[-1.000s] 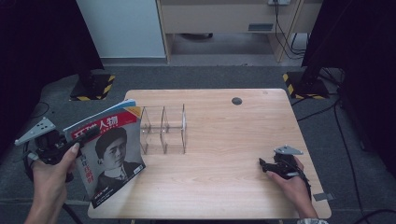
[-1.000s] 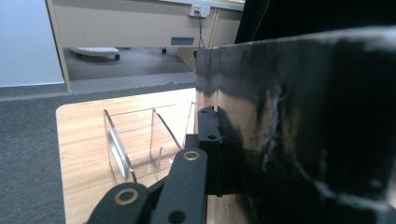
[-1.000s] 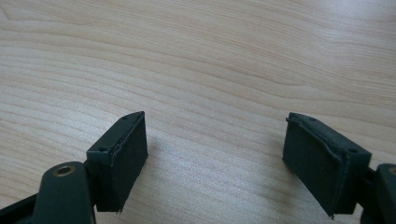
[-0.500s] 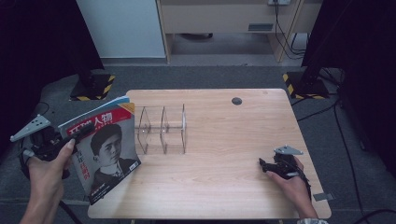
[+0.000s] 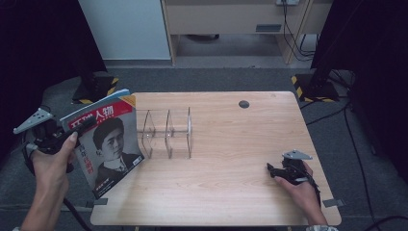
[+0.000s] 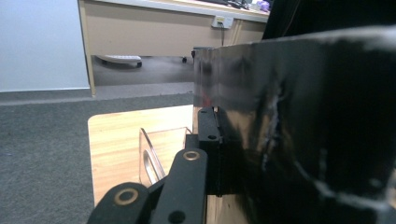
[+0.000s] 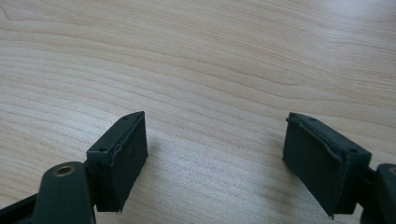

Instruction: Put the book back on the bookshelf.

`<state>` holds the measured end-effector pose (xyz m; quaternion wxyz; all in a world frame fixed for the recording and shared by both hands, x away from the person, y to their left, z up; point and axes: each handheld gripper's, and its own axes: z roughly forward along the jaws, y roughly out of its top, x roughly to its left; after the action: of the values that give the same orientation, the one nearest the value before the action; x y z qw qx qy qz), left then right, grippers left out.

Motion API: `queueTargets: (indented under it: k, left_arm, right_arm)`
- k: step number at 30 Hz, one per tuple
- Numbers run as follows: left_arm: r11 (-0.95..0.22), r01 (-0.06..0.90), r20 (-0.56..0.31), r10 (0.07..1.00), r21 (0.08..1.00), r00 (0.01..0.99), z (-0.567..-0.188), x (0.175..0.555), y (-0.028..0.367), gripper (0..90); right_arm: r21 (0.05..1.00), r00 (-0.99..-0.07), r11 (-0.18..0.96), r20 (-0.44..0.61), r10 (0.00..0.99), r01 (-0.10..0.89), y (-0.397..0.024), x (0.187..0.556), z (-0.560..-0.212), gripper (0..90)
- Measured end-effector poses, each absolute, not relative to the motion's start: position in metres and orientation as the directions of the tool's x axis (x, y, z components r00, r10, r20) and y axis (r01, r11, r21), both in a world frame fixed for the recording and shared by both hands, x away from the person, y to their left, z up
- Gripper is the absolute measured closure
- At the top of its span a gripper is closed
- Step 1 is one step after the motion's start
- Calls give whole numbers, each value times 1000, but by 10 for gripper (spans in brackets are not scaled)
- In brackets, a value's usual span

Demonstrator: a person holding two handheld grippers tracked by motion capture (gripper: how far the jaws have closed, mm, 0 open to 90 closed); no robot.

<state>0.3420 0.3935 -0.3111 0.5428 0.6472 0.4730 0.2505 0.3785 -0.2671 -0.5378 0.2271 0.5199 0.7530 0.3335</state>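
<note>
Wooden table [image 5: 231, 192], clear divider rack [image 5: 168, 132] at left. Magazine [image 5: 108, 142] is clamped by left gripper [image 5: 79, 130], raised beside rack. Right gripper [image 7: 215, 163] is rested wide open, empty. Floppy pages could be snagged on a divider.

This looks like a lab or office room set up for recording. A plain wooden counter [image 5: 231, 192] with a cable hole [image 5: 244, 104] at about 1 o'clock stands alone on grey carpet [image 5: 202, 79]. Black curtains [image 5: 43, 43] hang at 9 and 3 o'clock, each beside a stand foot marked with yellow-and-black hazard tape [image 5: 308, 86]. At 12 o'clock runs a beige built-in cabinet [image 5: 231, 14] with a wall socket [image 6: 222, 21] and loose black cables [image 5: 293, 33] trailing down, next to a pale blue-white panel [image 5: 122, 26].
</note>
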Motion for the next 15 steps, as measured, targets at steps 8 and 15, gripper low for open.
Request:
queueTargets:
  k: [8,15]
  left_arm:
    - [62,329,-200,892,942,405,-314,357,396,865]
    - [82,301,-200,901,950,386,-318,375,390,864]
  right_arm:
    - [738,-355,235,7,935,633,-267,378,-538,221]
    - [738,-356,237,5,934,632,-267,378,-538,221]
